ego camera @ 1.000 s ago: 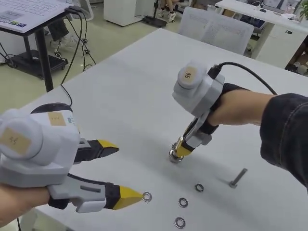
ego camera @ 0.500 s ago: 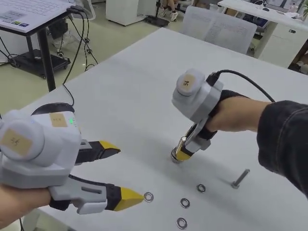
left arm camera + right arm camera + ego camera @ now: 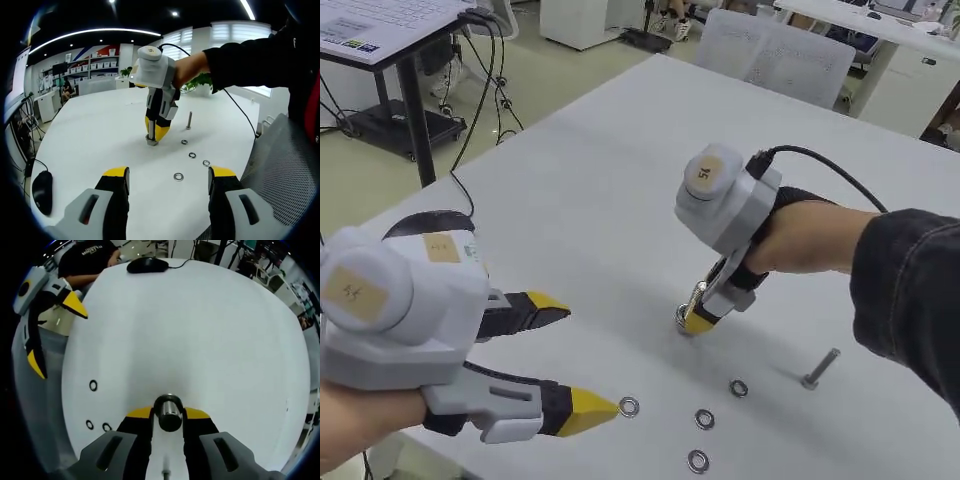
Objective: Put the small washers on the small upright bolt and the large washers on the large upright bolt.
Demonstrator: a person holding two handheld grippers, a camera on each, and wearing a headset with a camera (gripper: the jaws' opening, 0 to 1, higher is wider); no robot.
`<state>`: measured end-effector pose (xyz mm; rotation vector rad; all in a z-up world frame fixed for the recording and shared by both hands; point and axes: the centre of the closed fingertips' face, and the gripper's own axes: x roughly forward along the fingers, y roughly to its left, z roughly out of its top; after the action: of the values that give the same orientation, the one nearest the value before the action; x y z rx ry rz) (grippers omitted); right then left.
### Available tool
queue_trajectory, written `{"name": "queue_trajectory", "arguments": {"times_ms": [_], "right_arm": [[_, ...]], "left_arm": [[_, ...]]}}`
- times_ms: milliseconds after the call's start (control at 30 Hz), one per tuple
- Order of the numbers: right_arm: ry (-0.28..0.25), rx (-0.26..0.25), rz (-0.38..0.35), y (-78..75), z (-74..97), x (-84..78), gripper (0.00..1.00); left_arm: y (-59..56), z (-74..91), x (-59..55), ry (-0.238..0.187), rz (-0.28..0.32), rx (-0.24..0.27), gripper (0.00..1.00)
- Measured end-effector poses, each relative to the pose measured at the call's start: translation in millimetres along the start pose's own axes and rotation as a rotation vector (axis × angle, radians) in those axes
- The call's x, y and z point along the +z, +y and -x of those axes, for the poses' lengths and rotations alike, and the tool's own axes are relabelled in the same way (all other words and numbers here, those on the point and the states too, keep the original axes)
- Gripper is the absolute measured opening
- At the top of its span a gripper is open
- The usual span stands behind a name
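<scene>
Right gripper: tips down on the white table, jaws narrow and clamped on the large bolt. The bolt stands upright, its lower end on the tabletop.

Left gripper: held low at the near edge of the table, jaws wide apart, nothing between them. Its lower yellow tip sits just beside one washer; I can't tell whether they touch.

Three more washers lie flat and loose on the table, near each other, between the left gripper and the small bolt.

The small bolt stands alone on its head, well apart from the right gripper, on the far side of the washers from the left one. No washer is on either bolt.
</scene>
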<state>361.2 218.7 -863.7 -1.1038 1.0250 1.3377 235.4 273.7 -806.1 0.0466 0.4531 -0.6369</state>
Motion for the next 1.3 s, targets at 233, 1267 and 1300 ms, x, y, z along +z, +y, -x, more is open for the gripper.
{"name": "queue_trajectory", "arguments": {"times_ms": [233,1267,1300], "right_arm": [[0.002,-0.001,0.022,3.5,1.0,-0.8,0.24],[-0.017,-0.029,0.022,-7.0,11.8,-10.1,0.26],[-0.017,-0.031,0.021,-7.2,12.5,-11.4,0.26]], "left_arm": [[0.6,-0.1,-0.3,0.0,-0.001,-0.001,0.63],[0.5,-2.6,1.1,0.002,-0.008,-0.007,0.63],[0.4,-2.8,1.2,0.002,-0.009,-0.007,0.63]]}}
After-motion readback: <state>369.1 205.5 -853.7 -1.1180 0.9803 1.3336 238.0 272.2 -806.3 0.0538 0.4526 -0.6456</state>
